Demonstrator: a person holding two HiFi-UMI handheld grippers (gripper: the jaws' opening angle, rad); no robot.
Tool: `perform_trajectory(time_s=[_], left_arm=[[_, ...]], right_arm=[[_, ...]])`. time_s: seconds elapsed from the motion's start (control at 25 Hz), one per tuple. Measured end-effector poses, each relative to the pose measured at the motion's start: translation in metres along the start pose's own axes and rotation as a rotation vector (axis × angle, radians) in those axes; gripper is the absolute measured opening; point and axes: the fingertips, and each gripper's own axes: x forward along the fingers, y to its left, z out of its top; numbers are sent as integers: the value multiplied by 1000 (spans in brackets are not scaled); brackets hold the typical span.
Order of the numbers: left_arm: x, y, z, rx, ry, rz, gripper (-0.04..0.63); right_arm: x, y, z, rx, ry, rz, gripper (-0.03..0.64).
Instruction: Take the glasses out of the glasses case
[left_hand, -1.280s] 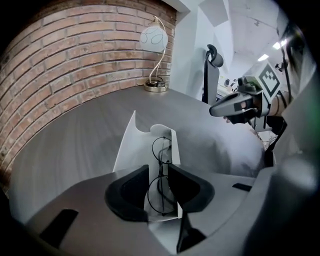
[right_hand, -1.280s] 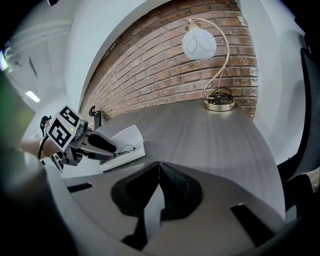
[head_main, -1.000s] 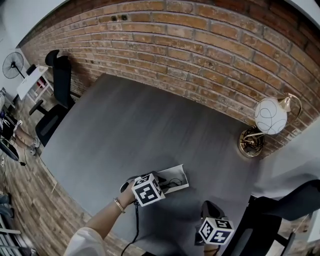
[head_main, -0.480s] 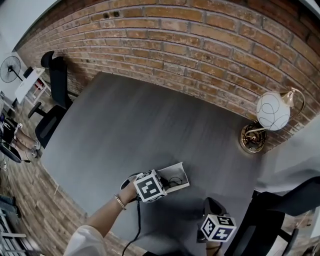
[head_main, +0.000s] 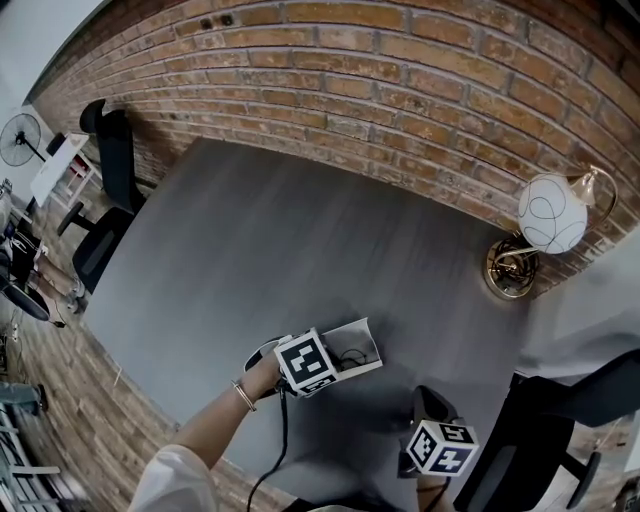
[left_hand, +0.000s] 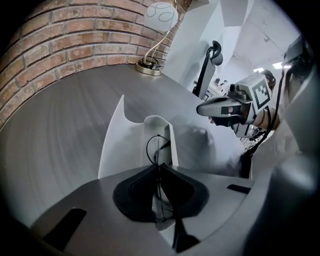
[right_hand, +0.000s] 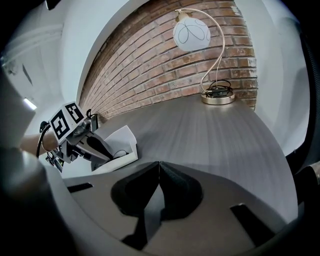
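Left claw (left_hand: 158, 167) has just been closing, now clenched on glasses (left_hand: 157, 148) inside case (left_hand: 112, 145). Lift-out remains. Right claw (right_hand: 159, 165) clenched, empty.

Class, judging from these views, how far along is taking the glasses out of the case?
Done: the case lies open on the table. In hand: jaws of the left gripper have just been closing on the glasses, inside the case. Left: lifting them out. The right gripper is shut, empty.

No words, numbers or labels can be read anywhere.
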Motion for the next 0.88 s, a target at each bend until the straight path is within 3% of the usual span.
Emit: perform_trajectory(time_s=[0.36,0.6,0.88], left_arm=[[-7,1,3,-28,-62,20,29],[-13,7,7,-19,-103,96,29],[-30,17,13,-62,-218,169,29]], right_arm=[[-8,-7,4,12,-12,-6,32],[-13,-6,5,4,-19,-4,32],[-19,2,9,-18,-29,6,32]])
